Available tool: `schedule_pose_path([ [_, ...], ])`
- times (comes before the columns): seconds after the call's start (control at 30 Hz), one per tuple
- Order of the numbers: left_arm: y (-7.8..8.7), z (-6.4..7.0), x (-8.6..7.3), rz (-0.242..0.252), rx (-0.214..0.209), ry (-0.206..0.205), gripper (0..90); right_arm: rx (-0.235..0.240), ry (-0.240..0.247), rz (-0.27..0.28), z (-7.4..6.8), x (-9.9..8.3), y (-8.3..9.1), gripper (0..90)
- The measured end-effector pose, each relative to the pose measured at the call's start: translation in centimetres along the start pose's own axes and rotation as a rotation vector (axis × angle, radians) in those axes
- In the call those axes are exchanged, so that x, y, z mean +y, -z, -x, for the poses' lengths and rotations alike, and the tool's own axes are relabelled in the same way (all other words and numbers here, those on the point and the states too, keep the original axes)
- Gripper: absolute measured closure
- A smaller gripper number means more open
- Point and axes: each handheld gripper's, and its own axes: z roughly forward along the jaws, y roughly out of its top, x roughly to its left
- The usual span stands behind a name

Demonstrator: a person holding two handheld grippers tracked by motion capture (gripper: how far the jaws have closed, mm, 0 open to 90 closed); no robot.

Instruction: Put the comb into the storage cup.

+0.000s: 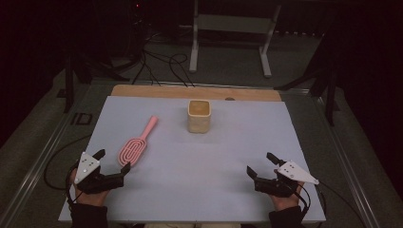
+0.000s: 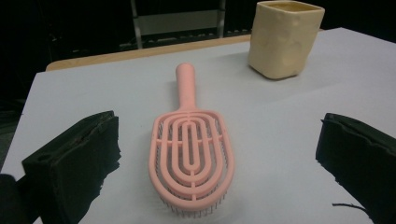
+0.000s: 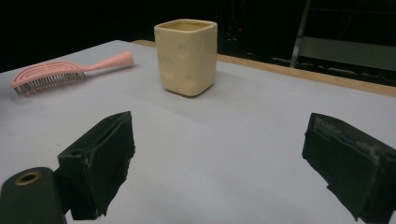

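Observation:
A pink vented hairbrush [image 1: 135,145] lies bristles-down on the white table sheet, handle pointing toward the far side; it shows close up as the hairbrush [image 2: 190,148] and from the side as the hairbrush [image 3: 56,73]. A cream square cup [image 1: 198,115] stands upright behind it, also the cup [image 2: 284,37] and the cup [image 3: 187,56]. My left gripper [image 1: 113,160] is open, its jaws wide apart just short of the brush head; left gripper [image 2: 219,154]. My right gripper [image 1: 260,164] is open over bare sheet near the front right; right gripper [image 3: 219,154].
The white sheet [image 1: 199,190] covers a wooden table [image 1: 142,90] whose far edge shows. Black cables [image 1: 161,64] and a white metal stand [image 1: 228,33] sit on the dark floor beyond. Metal rails [image 1: 43,156] run along both table sides.

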Motion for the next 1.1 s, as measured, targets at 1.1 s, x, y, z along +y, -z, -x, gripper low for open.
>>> schedule_pose_path([
  [1.1,-2.1,1.4,0.8,-0.086,-0.053,-0.023,2.8,-0.024,-0.043,0.04,0.0,-0.7,0.3,8.9],
])
